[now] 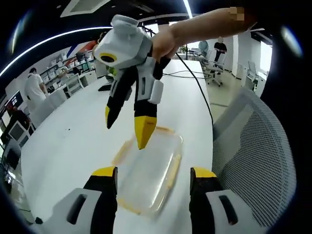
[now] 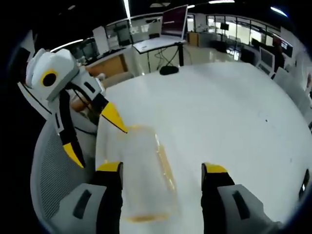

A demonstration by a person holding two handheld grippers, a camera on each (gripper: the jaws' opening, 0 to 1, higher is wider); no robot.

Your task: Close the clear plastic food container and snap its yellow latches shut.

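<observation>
Left gripper (image 1: 153, 176) open, container (image 1: 148, 170) edges blurry

The bench (image 1: 73, 141) is plain white. On it the container (image 1: 148, 178) is clear, with yellow latches (image 1: 173, 168) along its edges. The right tongs (image 1: 129, 131) have a white-grey body, black arms and yellow tips, with a yellow ring round a dark disc. The left tongs (image 1: 152, 171) show black arms capped yellow over grey housings. The chair (image 1: 258, 161) beside the bench is pale grey mesh with a fine dotted pattern. A black cable (image 1: 195, 80) crosses the white top.
</observation>
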